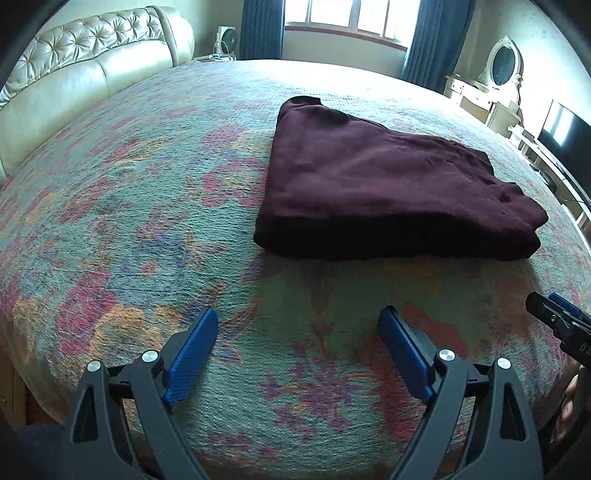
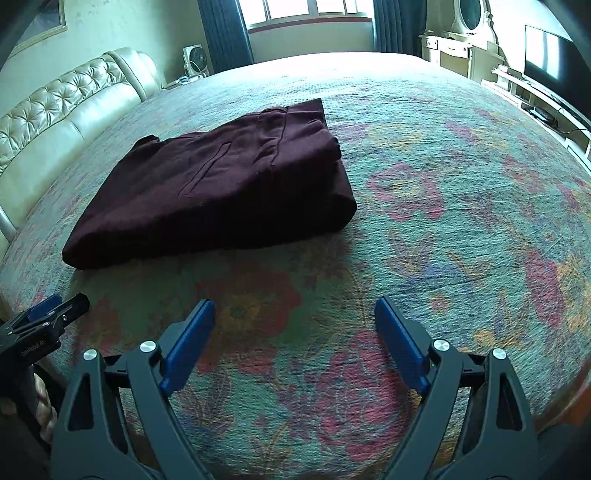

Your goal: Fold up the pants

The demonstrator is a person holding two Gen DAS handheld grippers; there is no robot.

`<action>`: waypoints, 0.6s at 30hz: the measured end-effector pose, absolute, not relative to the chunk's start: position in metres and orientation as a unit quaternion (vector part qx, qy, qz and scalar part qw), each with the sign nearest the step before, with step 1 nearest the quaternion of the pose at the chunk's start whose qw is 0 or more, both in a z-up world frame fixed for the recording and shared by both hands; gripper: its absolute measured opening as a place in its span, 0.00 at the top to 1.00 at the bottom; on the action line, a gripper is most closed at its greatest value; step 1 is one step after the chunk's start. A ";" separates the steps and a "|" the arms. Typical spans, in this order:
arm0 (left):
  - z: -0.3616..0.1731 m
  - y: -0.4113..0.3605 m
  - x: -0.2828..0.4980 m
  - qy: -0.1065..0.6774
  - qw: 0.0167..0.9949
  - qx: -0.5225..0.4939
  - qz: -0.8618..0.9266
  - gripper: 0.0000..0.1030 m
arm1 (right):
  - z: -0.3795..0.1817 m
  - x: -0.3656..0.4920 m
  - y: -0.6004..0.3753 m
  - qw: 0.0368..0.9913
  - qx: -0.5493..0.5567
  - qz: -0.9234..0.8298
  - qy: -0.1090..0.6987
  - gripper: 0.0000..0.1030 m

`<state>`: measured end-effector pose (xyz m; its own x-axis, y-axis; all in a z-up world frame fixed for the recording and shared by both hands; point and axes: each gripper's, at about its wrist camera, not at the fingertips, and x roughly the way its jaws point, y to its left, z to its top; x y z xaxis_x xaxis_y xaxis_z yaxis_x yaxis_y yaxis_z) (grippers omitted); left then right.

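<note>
Pants [image 1: 388,192] already sit folded in a compact stack mid-bed [image 1: 129,221], well beyond both claws. Your left claw [image 1: 299,354] and right claw [image 2: 295,347] gape wide, empty. Looks finished; next, just check edges, tidy if needed.

Daylight enters through the window [image 1: 354,18] at the far wall, blown out to white glare. The bedspread [image 1: 147,221] sits in soft, dim light. Fisheye bending curves every edge, with dark vignetted corners and slight softness throughout.

pants [image 1: 373,184]: dark maroon | bedspread [image 1: 147,221]: teal, pink-orange floral | tongs pads [image 1: 194,354]: blue
</note>
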<state>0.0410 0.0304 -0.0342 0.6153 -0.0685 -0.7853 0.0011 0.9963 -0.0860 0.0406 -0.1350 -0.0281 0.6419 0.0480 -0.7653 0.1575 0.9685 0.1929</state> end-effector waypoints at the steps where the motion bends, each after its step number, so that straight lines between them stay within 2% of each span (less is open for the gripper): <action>1: -0.035 0.030 0.041 0.438 0.898 -0.038 -0.020 0.13 | -0.029 0.041 -0.135 0.898 0.120 -0.031 0.423 0.14; 18: -0.038 0.034 0.050 0.451 0.890 -0.054 -0.038 0.04 | -0.038 0.040 -0.131 0.898 0.117 -0.025 0.423 0.10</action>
<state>0.0504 0.0339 -0.0378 0.5896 -0.1167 -0.7992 0.0197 0.9913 -0.1303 0.0399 -0.1312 -0.0375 0.6413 0.0536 -0.7654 0.1446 0.9712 0.1891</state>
